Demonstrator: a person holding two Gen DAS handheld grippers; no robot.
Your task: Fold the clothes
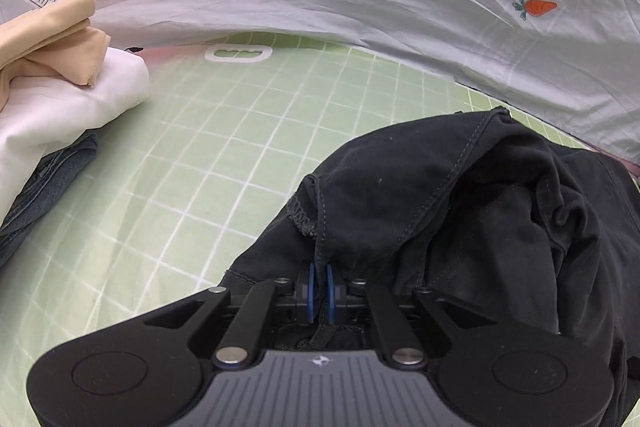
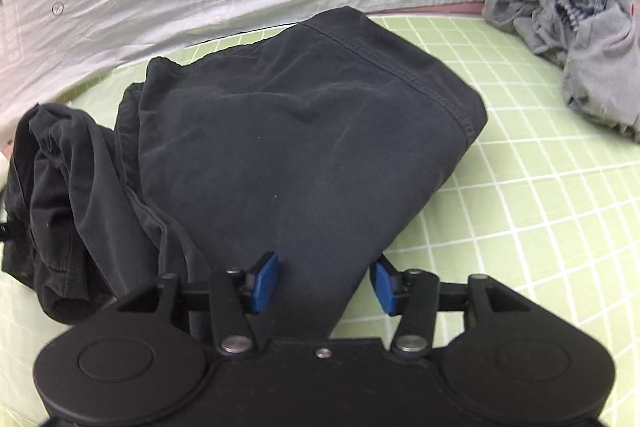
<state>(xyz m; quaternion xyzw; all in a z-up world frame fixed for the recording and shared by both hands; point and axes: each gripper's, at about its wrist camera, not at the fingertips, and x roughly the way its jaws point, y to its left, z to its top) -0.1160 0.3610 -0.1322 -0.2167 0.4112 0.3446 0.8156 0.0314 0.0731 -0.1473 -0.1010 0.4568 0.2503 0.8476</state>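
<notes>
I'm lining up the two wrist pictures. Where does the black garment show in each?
Left wrist: black garment at lower right, an edge between the left hand-held gripper's pads.
Right wrist: it fills the centre, folded, bunched at left.
Shared landmark: the green grid mat beneath it.

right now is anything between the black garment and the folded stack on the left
Nothing visible: only bare green grid mat lies between the black garment and the folded stack. The left gripper is shut on the garment's edge.
</notes>
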